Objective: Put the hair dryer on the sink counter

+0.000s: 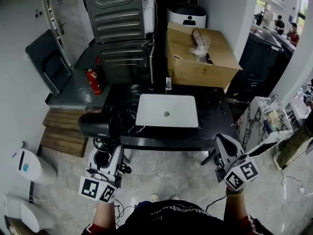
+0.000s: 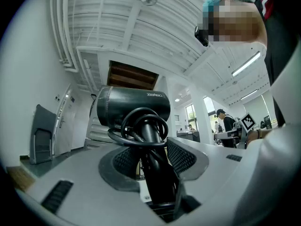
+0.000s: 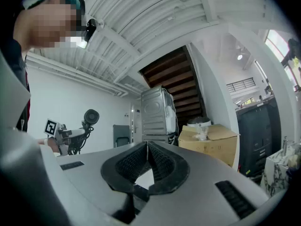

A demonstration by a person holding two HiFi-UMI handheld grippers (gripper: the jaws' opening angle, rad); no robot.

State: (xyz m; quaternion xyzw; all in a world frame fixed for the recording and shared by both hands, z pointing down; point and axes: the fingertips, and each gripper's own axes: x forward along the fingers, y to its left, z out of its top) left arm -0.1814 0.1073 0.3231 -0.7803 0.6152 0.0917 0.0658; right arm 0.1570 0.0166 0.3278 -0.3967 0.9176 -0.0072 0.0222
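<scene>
A black hair dryer [image 1: 98, 125] with its cord coiled round the handle hangs at the left front corner of the black sink counter [image 1: 215, 116]. Whether it touches the counter I cannot tell. My left gripper [image 1: 106, 153] is shut on the handle from below. In the left gripper view the handle stands between the pads, with the barrel [image 2: 134, 106] above them. A white basin [image 1: 166, 110] is set in the counter's middle. My right gripper [image 1: 222, 143] is in front of the counter's right end, shut and empty. Its pads [image 3: 141, 160] meet in the right gripper view.
An open cardboard box [image 1: 200, 58] sits behind the counter, and a tall metal appliance [image 1: 122, 28] stands to its left. A red fire extinguisher [image 1: 94, 80] and wooden steps [image 1: 61, 131] lie at the left. A marble-patterned bin [image 1: 261, 119] is at the right.
</scene>
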